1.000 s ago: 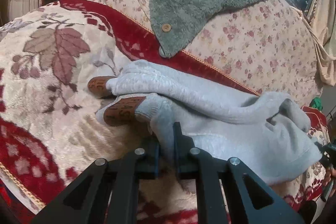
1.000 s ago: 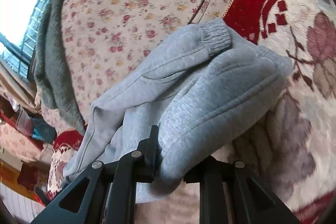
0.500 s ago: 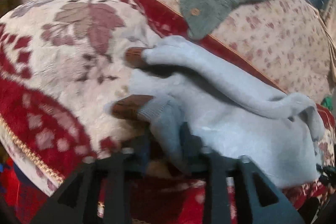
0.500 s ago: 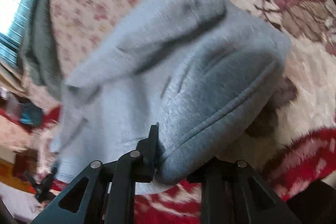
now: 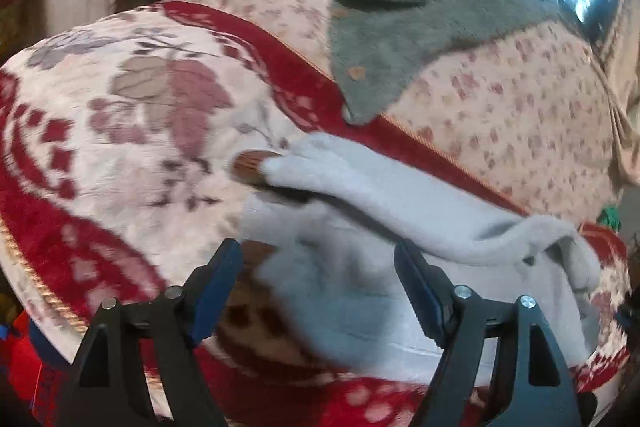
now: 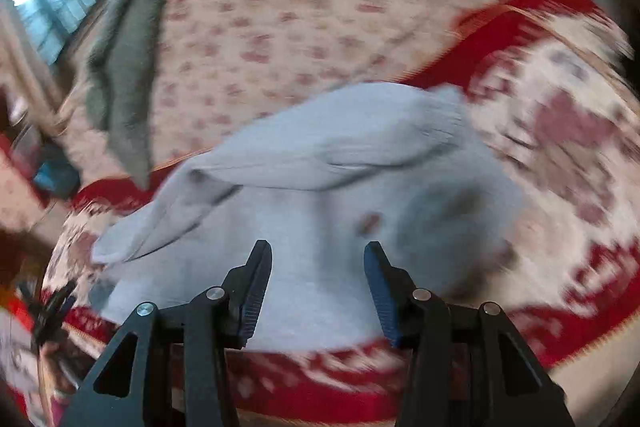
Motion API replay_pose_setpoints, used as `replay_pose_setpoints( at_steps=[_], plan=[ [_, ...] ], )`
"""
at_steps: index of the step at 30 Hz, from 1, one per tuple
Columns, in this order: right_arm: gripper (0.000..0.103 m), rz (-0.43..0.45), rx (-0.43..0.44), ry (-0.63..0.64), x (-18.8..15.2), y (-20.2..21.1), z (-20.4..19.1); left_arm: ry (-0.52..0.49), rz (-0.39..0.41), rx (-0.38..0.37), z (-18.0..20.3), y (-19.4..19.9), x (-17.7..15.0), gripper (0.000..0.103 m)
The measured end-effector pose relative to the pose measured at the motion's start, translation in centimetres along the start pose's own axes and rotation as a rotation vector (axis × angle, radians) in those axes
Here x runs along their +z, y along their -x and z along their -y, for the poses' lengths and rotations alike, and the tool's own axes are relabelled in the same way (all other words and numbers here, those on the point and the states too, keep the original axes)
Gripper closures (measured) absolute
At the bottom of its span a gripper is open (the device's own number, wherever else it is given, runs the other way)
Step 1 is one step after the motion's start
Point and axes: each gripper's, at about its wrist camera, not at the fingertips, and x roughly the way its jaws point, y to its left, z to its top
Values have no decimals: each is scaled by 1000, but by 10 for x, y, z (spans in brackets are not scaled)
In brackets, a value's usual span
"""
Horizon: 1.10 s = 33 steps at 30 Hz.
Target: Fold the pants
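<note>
Plush blanket (image 5: 120, 155) under fleecy pants (image 5: 360, 291)

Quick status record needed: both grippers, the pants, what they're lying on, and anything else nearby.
left gripper: open, holding nothing, fingers either side of the pants' near edge
right gripper: open, holding nothing
pants: light grey, bunched in a folded heap, one leg draped across the top
surface: red and cream patterned blanket
nearby: grey fleece garment on floral sofa back
image quality: both views motion-blurred

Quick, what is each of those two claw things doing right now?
Left gripper: jaws open, holding nothing, over the grey pants.
Right gripper: jaws open, holding nothing, above the pants.
</note>
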Motion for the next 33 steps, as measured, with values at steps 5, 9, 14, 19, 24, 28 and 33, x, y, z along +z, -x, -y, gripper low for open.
replay_pose_setpoints(
  at_steps=[5, 9, 14, 19, 24, 28, 33],
  plan=[
    [51, -106, -14, 22, -13, -67, -12, -47, -77, 59, 12, -32, -17, 25],
    [51, -194, -18, -5, -37, -96, 8, -44, -153, 80, 3, -50, -33, 25],
    [48, -195, -3, -5, -28, -85, 5, -78, -131, 118, 14, -40, -29, 25],
    [34, -121, 43, 41, -20, -65, -17, -102, -86, 131, 29, -26, -19, 23],
    [24, -64, 71, 84, -6, -56, -42, -150, -41, 130, 52, -18, -9, 23],
    [23, -64, 103, 56, 3, -60, -50, -144, -43, 96, 63, -20, -4, 23],
    [19, -57, 153, -17, 12, -64, -43, -108, -62, 42, 67, -27, 2, 23]
  ],
)
